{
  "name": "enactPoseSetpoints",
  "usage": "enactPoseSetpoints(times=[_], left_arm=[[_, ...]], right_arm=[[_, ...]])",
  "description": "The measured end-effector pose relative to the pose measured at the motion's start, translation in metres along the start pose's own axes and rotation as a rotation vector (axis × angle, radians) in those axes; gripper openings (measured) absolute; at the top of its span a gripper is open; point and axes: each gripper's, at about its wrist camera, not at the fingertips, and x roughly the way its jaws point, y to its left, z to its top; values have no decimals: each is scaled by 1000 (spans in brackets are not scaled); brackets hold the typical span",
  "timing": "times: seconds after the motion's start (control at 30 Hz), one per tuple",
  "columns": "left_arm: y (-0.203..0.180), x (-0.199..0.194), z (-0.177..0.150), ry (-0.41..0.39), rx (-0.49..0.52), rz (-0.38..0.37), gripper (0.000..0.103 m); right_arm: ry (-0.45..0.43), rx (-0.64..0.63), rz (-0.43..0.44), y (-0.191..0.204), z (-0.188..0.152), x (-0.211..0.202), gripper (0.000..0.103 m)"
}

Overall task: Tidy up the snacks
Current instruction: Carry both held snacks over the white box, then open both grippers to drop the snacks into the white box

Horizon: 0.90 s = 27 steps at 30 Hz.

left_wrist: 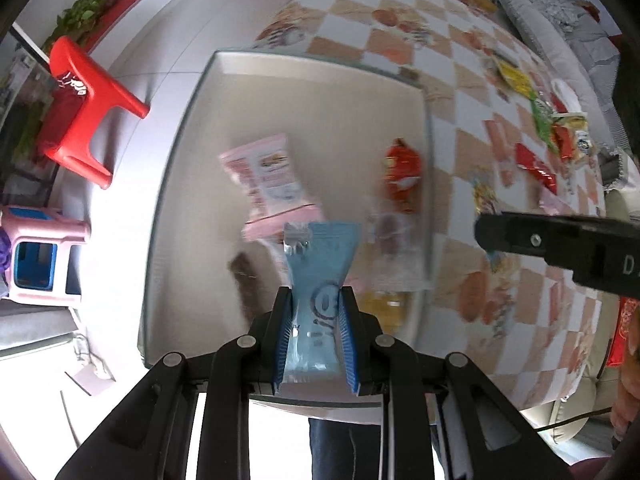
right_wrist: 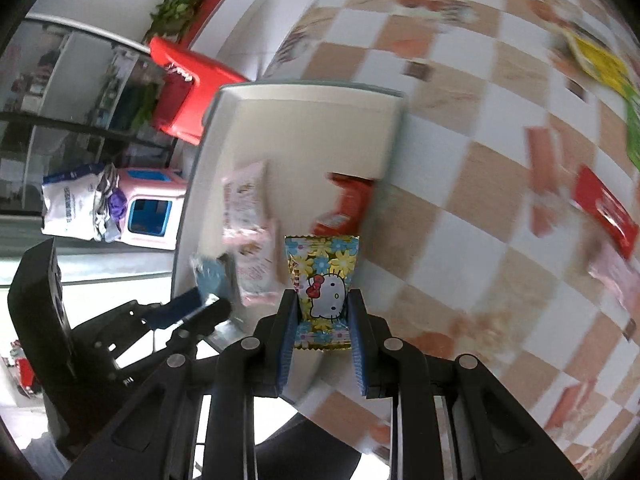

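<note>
My left gripper (left_wrist: 316, 296) is shut on a light blue snack packet (left_wrist: 320, 268) and holds it above a white tray (left_wrist: 320, 100). The tray holds a pink packet (left_wrist: 268, 184), a red packet (left_wrist: 402, 174), a brown bar (left_wrist: 246, 276) and a clear packet (left_wrist: 390, 248). My right gripper (right_wrist: 322, 300) is shut on a flowery Hello Kitty packet (right_wrist: 322, 280) near the tray's (right_wrist: 304, 120) right edge. The left gripper (right_wrist: 200, 304) with its blue packet (right_wrist: 210, 276) shows at the left of the right wrist view. The right gripper's finger (left_wrist: 560, 244) shows at the right of the left wrist view.
Several loose snack packets (left_wrist: 536, 168) lie on the checkered tablecloth (left_wrist: 400, 20) to the right of the tray. A red stool (left_wrist: 88, 108) and a pink stool (left_wrist: 44, 256) stand on the floor to the left. A sofa (left_wrist: 568, 28) runs behind the table.
</note>
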Motion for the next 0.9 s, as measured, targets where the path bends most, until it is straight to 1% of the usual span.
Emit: enactPoseSetpoints(times=[0.1,0.23,0.27,0.3,0.33,0.37,0.4,0.43,0.5,0.63,0.9], left_arm=[[11,5,0,3,5,7,26],[21,11,-1,9,15,15,27],[22,12,-1,14,17,14,36],[23,13,-1,14,18,16,49],[24,13,-2,10,22,19,57],[23,13,-1,4,26,25,67],[23,11,-1,-6,32,31,72],[22,10,-1,-13,40,35,74],[21,10,2,-19,53,37,76],[15,10,8,-15,70,36,77],[-15,9,13,-18,128,47,77]], right_arm=[[23,-15,-19,16,8,14,26],[51,-17,-35,25,11,24,26],[57,-18,-41,26,11,25,26],[61,-18,-49,25,10,26,27],[66,-13,-60,24,11,26,45],[65,-6,-66,23,11,27,65],[55,4,-69,20,11,24,99],[32,19,-70,15,10,19,103],[25,47,-76,6,9,12,103],[2,114,-95,-24,2,-2,103],[-20,264,-123,-87,-19,-25,103]])
